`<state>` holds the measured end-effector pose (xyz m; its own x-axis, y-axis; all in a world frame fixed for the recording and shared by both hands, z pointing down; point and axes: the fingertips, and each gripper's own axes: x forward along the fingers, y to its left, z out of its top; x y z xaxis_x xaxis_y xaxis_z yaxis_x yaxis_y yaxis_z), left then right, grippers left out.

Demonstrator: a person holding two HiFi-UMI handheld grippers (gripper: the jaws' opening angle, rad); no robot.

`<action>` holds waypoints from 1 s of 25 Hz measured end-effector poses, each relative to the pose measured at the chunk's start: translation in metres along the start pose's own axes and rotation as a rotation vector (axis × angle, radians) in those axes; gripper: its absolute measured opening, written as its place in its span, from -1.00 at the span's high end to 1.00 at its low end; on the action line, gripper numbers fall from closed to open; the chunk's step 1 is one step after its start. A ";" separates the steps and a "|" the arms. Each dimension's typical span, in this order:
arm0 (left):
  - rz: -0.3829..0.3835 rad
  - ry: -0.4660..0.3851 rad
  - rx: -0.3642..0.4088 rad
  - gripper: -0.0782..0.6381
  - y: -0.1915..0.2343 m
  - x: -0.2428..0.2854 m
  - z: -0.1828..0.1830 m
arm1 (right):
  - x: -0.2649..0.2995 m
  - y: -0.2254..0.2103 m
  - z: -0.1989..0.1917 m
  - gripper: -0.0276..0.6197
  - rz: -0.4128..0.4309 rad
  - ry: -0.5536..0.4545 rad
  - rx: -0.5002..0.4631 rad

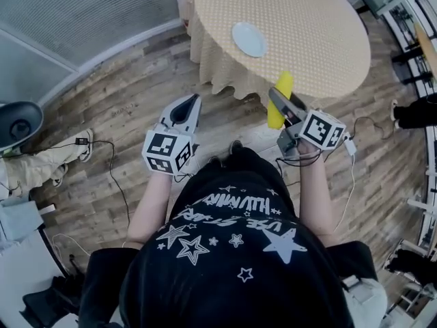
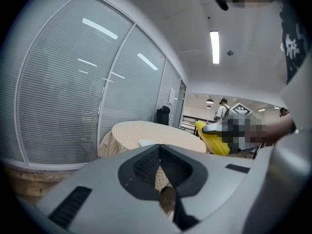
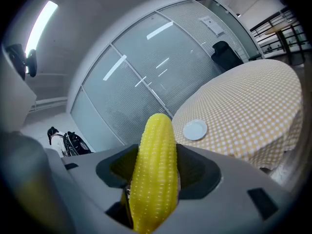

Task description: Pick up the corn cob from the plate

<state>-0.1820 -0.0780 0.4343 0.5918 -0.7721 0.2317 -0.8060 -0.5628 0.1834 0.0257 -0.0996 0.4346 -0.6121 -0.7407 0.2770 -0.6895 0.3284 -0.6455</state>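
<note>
Right tongs [image 1: 278, 98] clamp the corn cob [image 3: 155, 169] lengthwise, off the near edge of the bench [image 1: 314, 26] and well apart from the bare plate [image 1: 248, 39]. Left tongs [image 1: 190, 106] are closed on nothing. Risk: the rounded, ridged cob may slide out if the grip slackens.

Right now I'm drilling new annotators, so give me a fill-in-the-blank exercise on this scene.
1. The corn cob is clamped in the ___ claw.
2. The plate on the table is coloured ___.
3. The left claw, jaws together, holds ___.
Missing words: right; white; nothing.
</note>
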 end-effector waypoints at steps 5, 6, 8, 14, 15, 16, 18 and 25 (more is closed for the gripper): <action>-0.008 -0.012 0.007 0.76 -0.011 0.002 0.003 | -0.009 0.008 0.006 0.13 0.055 -0.026 0.013; -0.007 -0.014 0.008 0.76 -0.013 0.003 0.005 | -0.010 0.010 0.008 0.13 0.072 -0.034 0.022; 0.000 -0.016 0.012 0.76 -0.019 0.006 0.006 | -0.013 0.010 0.010 0.13 0.099 -0.035 0.027; 0.044 -0.011 0.015 0.76 -0.049 0.009 0.005 | -0.032 -0.002 0.008 0.13 0.141 0.001 0.036; 0.049 -0.010 0.015 0.76 -0.056 0.008 0.004 | -0.036 -0.004 0.008 0.13 0.148 0.005 0.040; 0.054 -0.008 0.015 0.76 -0.062 0.008 0.004 | -0.040 -0.005 0.009 0.13 0.157 0.008 0.041; 0.063 -0.004 0.017 0.76 -0.072 0.008 0.003 | -0.047 -0.007 0.010 0.13 0.170 0.012 0.035; 0.078 -0.017 0.034 0.76 -0.118 0.009 0.006 | -0.085 -0.013 0.014 0.13 0.217 -0.004 0.018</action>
<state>-0.0820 -0.0201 0.4090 0.5272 -0.8188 0.2272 -0.8497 -0.5101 0.1332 0.0926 -0.0491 0.4091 -0.7441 -0.6559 0.1274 -0.5346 0.4700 -0.7024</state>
